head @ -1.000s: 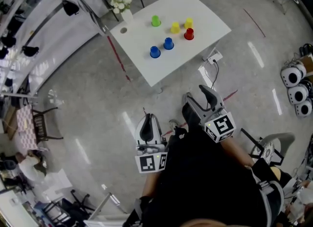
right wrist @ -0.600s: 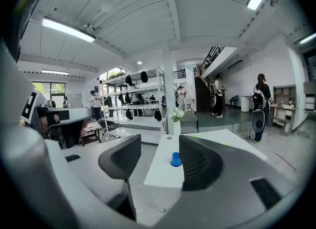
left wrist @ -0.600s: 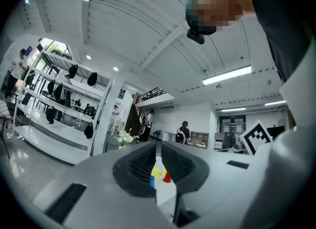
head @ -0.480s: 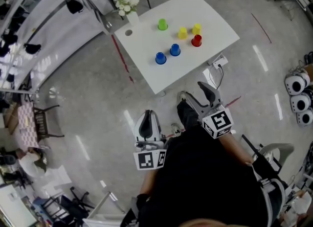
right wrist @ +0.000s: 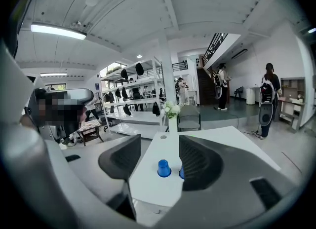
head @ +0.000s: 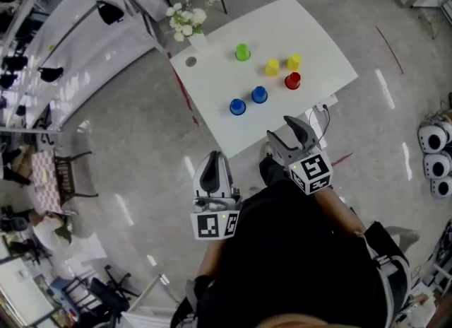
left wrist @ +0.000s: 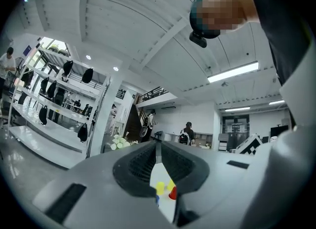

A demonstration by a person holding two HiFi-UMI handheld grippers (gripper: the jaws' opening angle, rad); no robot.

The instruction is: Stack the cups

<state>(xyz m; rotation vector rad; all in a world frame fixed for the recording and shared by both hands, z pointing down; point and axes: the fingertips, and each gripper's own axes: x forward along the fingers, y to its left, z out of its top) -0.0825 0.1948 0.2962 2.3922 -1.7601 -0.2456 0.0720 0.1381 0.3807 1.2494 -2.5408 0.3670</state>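
Table [head: 311,30] nearer than before; cups [head: 259,94] well ahead of right gripper [head: 298,130].

Holding left gripper [head: 215,167] close to the body with jaws pressed together, holding right gripper [head: 298,130] slightly ahead with jaws apart, pointing both forward

Bright, even indoor light comes from ceiling strip lamps [left wrist: 232,71]; the glossy floor [head: 141,150] shows pale glare streaks. Every view bends strongly at its edges
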